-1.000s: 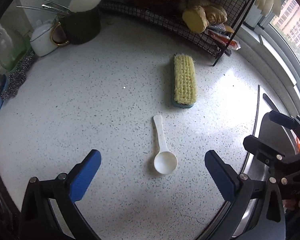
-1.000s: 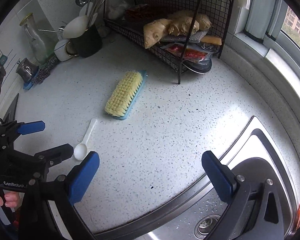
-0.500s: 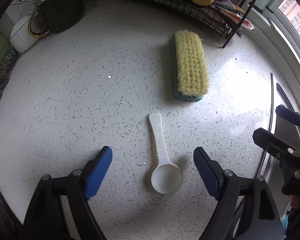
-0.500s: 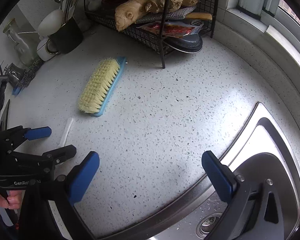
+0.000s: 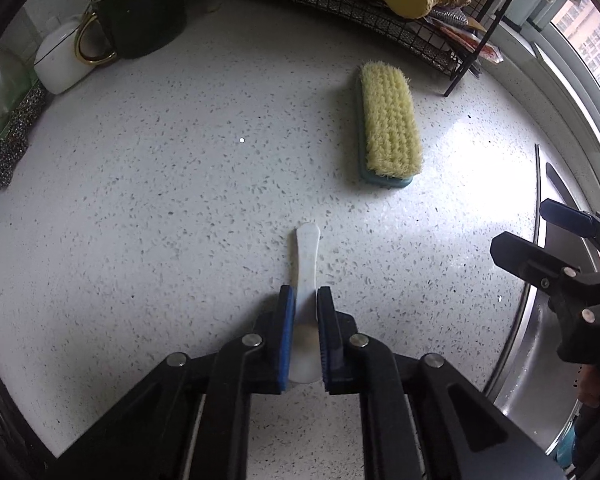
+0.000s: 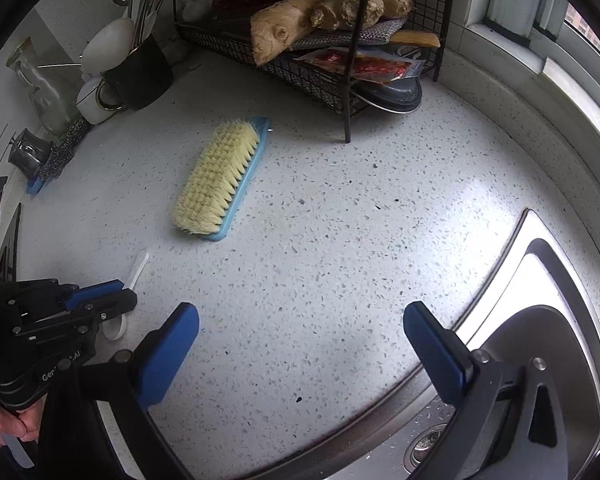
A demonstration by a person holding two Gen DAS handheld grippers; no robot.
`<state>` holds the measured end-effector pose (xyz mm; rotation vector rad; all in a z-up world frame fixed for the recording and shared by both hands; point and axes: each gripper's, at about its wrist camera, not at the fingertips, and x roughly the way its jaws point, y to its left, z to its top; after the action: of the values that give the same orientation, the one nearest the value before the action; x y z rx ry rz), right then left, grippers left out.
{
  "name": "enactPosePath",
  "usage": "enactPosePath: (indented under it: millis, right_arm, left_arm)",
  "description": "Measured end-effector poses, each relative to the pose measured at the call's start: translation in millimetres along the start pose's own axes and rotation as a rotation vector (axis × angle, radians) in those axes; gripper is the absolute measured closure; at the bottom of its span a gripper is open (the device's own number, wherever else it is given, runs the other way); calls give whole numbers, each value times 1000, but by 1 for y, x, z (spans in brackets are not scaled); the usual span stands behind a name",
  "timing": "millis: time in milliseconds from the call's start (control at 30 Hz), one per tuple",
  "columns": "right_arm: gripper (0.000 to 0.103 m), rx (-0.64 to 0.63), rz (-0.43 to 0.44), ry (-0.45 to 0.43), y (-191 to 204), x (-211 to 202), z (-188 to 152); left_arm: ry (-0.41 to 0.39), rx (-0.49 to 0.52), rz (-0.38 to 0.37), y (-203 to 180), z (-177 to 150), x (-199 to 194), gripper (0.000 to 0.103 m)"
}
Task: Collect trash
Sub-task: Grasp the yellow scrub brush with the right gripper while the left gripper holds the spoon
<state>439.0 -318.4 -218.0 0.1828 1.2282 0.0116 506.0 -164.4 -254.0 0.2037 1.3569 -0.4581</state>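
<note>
at the bottom centre of the left wrist view, the left gripper (image 5: pixel 303 300) has just been closing and now pinches the white plastic scoop (image 5: pixel 305 276) across the neck where handle meets bowl, pads tight on both sides, the scoop still flat on the speckled counter (image 5: pixel 148 208). the hold looks narrow: thin, smooth plastic may twist or slide out as it lifts, and the bowl end, hidden between the jaws, could tip down. in the lower half of the right wrist view, the right gripper (image 6: pixel 300 336) hangs wide open and empty over the counter's edge by the steel sink (image 6: pixel 548 320); it sits close at the scoop's right, so a swing that way risks a knock. farther up, right of centre, a yellow-bristled brush (image 5: pixel 388 124) lies well apart from the handle tip. at the upper left stand a dark utensil cup (image 5: pixel 144 20) and a white mug (image 5: pixel 60 60); along the top a wire rack (image 5: pixel 380 8) holds ginger. nothing blocks a straight lift.
</note>
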Motion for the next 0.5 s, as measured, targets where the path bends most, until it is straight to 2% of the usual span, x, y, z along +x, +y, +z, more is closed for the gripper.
enactPosePath:
  millis: [267,367,500]
  right_arm:
    - [1,-36,39,-26,26,10,25]
    - [1,-48,53,-39,35,17,39]
    - [1,-62,76,-42,49,32,58]
  left_arm:
    - [-63,-59,25,27,-1,-33,93]
    - [-88,-31,23,32,5,-42,93]
    - [-98,-27,61,50,23,-42,93]
